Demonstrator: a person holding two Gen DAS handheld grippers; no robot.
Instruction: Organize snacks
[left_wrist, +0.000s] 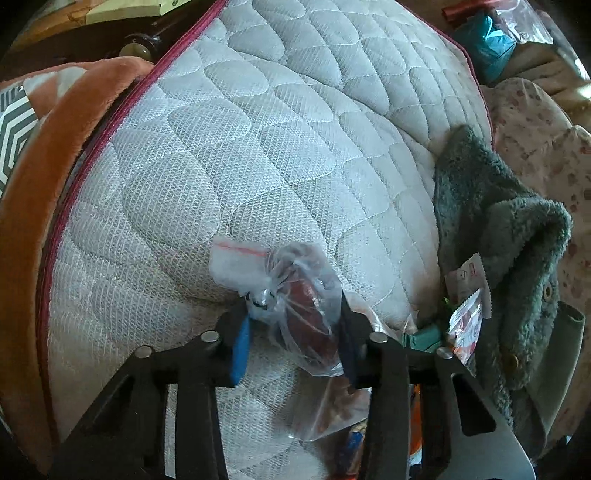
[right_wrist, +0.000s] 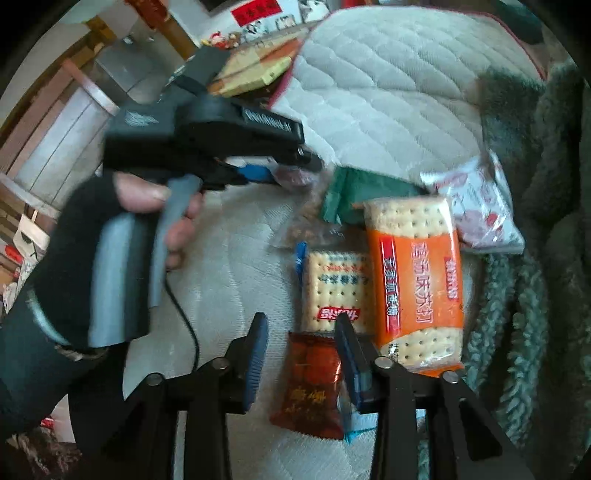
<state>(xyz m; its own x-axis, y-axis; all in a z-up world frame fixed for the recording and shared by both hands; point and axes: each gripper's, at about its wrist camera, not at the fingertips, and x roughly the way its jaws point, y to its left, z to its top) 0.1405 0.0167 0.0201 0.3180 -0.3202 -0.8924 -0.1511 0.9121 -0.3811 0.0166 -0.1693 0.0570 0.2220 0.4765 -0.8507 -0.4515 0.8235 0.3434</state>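
Observation:
My left gripper (left_wrist: 293, 332) is shut on a clear zip bag (left_wrist: 299, 314) of dark red pieces, just above the quilted mattress (left_wrist: 258, 147). From the right wrist view, that left gripper (right_wrist: 291, 173) sits at upper left, held by a hand in a black fingerless glove (right_wrist: 147, 206). My right gripper (right_wrist: 303, 358) is open, with a red-brown snack packet (right_wrist: 310, 384) lying flat between its blue pads (right_wrist: 256, 354). Beyond it lie a white cracker pack (right_wrist: 332, 288) and an orange cracker pack (right_wrist: 417, 284), side by side.
A green packet (right_wrist: 362, 195), a white packet with red print (right_wrist: 476, 206) and a clear bag of brown bits (right_wrist: 306, 225) lie behind the crackers. A grey-green fleece garment (left_wrist: 509, 240) borders the snacks on the right. An orange blanket (left_wrist: 44, 184) lines the mattress's left edge.

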